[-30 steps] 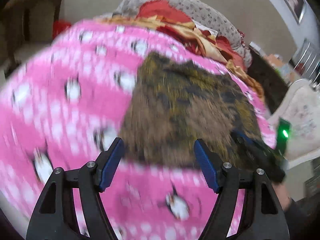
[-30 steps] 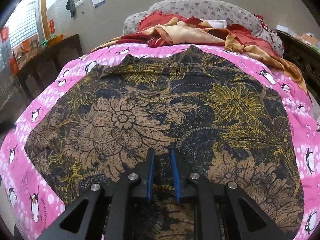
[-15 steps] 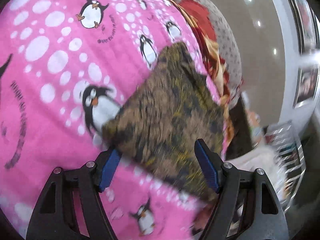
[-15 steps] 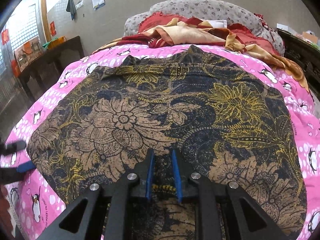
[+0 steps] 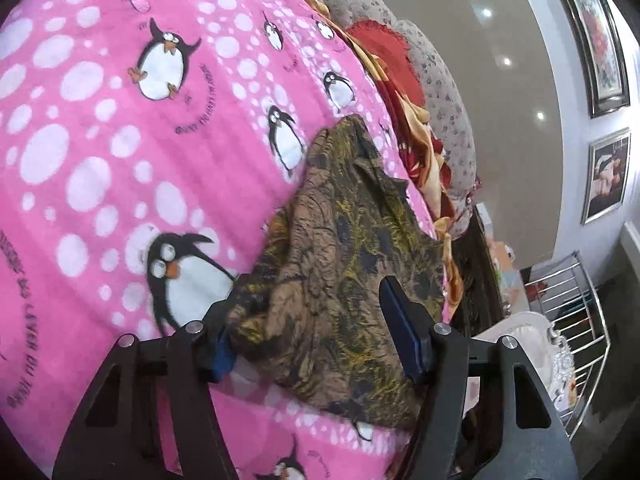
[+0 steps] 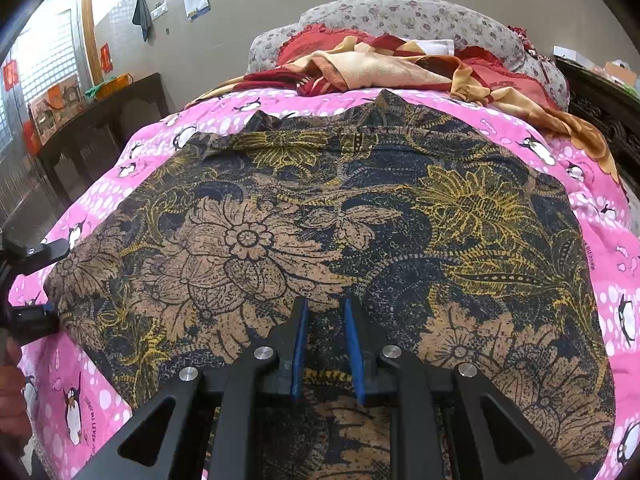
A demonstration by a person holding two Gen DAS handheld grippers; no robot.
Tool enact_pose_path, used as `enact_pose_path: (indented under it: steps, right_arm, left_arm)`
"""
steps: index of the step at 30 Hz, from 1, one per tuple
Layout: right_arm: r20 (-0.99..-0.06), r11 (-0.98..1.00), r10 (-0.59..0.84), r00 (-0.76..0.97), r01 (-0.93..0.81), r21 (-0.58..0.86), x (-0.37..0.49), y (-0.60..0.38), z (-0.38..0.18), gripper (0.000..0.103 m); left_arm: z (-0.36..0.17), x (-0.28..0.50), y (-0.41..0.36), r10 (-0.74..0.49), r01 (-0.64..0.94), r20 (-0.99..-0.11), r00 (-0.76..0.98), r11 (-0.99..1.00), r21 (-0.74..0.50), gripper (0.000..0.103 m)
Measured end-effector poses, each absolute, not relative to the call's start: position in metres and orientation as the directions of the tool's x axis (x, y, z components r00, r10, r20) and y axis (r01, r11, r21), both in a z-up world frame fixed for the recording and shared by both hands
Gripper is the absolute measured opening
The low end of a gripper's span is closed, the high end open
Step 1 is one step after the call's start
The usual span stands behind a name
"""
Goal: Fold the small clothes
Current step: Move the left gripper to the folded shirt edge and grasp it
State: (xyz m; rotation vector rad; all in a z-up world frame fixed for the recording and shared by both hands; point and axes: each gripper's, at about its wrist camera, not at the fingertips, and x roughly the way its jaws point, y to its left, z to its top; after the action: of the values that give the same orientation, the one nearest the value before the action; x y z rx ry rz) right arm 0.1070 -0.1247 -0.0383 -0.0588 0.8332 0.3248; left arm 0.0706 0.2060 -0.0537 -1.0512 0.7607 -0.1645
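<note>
Near hem of the dark floral-print batik garment (image 6: pixel 360 220) runs under the right tool (image 6: pixel 326 324) and out of frame; its narrow-set jaws pinch a fold there. Garment lies spread flat on the pink fleece penguin-print blanket (image 5: pixel 120 160) covering the bed. Left tool (image 5: pixel 312 320) straddles the garment's rumpled side corner, jaws closing, pads not yet pressing. Red-and-tan bedding (image 6: pixel 380 68) bunched against the grey floral headboard (image 6: pixel 400 16).

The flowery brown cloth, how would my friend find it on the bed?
Look at the bed's pink penguin blanket. Spread flat across its middle lies the flowery brown cloth, below the rumpled red and tan bedding by the headboard. It is the only dark piece, printed with big brown and yellow flowers on navy.
</note>
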Motion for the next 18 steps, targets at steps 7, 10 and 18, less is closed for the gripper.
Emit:
enact_pose_path:
  steps: [7,10,18]
  right_arm:
    - [-0.757,0.937,0.261,0.599,-0.347,0.048,0.113,-0.114,-0.012,0.017]
    - [-0.715,0.902,0.327,0.617,-0.429,0.043,0.127,-0.092,0.028,0.031]
    - [-0.730,0.731,0.571,0.376,-0.638,0.244,0.213,0.001,0.059,0.079]
  left_arm:
    - [-0.048,0.071,0.195,-0.370,-0.248,-0.562,0.740,0.626,-0.739,0.033]
    - [-0.048,0.066,0.192,-0.296,-0.262,-0.590,0.751,0.687,-0.678,0.021]
    - [-0.024,0.066,0.154,-0.119,-0.169,-0.582,0.804,0.893,-0.416,0.010]
